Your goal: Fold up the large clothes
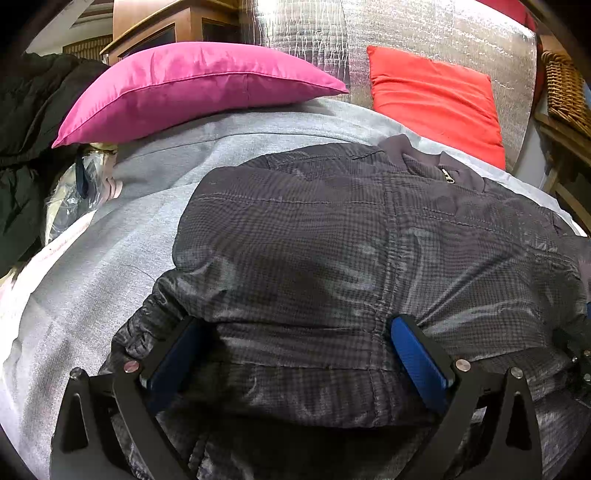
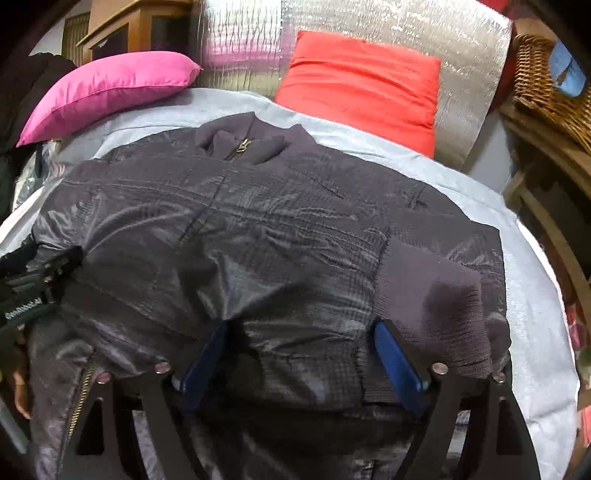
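A dark grey checked padded jacket (image 1: 332, 240) lies on a light grey sheet (image 1: 110, 258), collar and zipper pull (image 1: 450, 179) at the far side. In the right wrist view the jacket (image 2: 258, 240) fills the middle, with a ribbed cuff (image 2: 436, 288) folded onto it at the right. My left gripper (image 1: 295, 332) is open, its blue pads pressing into the jacket's near hem. My right gripper (image 2: 303, 339) is open too, resting on the near hem beside the cuff. The left gripper's body (image 2: 40, 273) shows at the left edge of the right wrist view.
A pink pillow (image 1: 192, 88) and a red pillow (image 1: 439, 99) lie at the far edge against a silver foil panel (image 1: 424, 33). A black garment (image 1: 26, 129) and plastic bags (image 1: 74, 188) lie left. A wicker basket (image 2: 550, 77) and wooden shelf stand right.
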`<state>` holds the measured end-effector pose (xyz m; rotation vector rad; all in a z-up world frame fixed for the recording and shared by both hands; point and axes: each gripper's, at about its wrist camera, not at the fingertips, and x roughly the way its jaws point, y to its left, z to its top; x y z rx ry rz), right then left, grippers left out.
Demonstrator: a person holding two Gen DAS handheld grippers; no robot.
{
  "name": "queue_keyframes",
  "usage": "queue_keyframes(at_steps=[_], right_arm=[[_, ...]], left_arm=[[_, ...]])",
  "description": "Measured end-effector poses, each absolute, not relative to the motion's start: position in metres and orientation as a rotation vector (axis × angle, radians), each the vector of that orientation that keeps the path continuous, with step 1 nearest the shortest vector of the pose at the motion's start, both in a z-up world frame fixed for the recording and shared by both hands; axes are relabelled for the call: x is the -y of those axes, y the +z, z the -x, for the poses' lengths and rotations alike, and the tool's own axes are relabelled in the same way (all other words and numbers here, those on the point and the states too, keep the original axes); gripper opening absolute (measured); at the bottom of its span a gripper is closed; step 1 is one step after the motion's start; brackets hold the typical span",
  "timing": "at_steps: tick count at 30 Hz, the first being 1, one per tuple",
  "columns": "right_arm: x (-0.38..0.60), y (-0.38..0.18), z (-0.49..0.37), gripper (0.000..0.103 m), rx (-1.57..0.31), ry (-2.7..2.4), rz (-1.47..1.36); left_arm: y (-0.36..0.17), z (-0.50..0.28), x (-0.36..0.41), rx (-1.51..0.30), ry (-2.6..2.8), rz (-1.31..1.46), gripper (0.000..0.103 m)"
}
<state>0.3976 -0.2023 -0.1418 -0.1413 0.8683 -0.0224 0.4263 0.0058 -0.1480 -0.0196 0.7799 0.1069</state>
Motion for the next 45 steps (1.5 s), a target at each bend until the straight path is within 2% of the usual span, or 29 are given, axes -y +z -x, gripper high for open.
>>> queue_keyframes(at_steps=[6, 11, 15, 20, 24, 31, 35, 37, 42, 45], right_arm=[[0.201, -0.144, -0.39, 0.087, -0.838, -0.03, 0.127], [0.202, -0.146, -0.384, 0.087, -0.827, -0.036, 0.132], [0.203, -0.148, -0.386, 0.087, -0.823, -0.035, 0.128], [0.204, -0.147, -0.387, 0.087, -0.821, -0.028, 0.114], [0.21, -0.143, -0.389, 0.087, -0.83, -0.003, 0.083], [0.227, -0.092, -0.42, 0.087, -0.815, -0.006, 0.014], [0.258, -0.13, -0.484, 0.088, -1.029, -0.105, -0.066], [0.256, -0.14, -0.488, 0.095, -1.008, -0.136, -0.019], [0.259, -0.126, -0.475, 0.096, -0.985, -0.136, -0.083], [0.258, -0.1, -0.436, 0.096, -0.904, -0.129, -0.055]], left_arm=[[-0.144, -0.426, -0.003, -0.782, 0.116, 0.009, 0.102], [-0.114, -0.413, 0.007, -0.789, 0.104, 0.019, 0.102], [-0.091, -0.4, 0.033, -0.726, 0.043, 0.019, 0.102], [-0.144, -0.409, 0.062, -0.837, 0.055, -0.118, 0.103], [-0.142, -0.406, 0.06, -0.821, 0.06, -0.11, 0.103], [-0.144, -0.406, 0.059, -0.82, 0.06, -0.097, 0.103], [-0.145, -0.404, 0.056, -0.823, 0.052, -0.085, 0.103], [-0.145, -0.404, 0.055, -0.824, 0.051, -0.082, 0.103], [-0.145, -0.404, 0.054, -0.824, 0.05, -0.074, 0.103], [-0.144, -0.403, 0.055, -0.822, 0.055, -0.082, 0.103]])
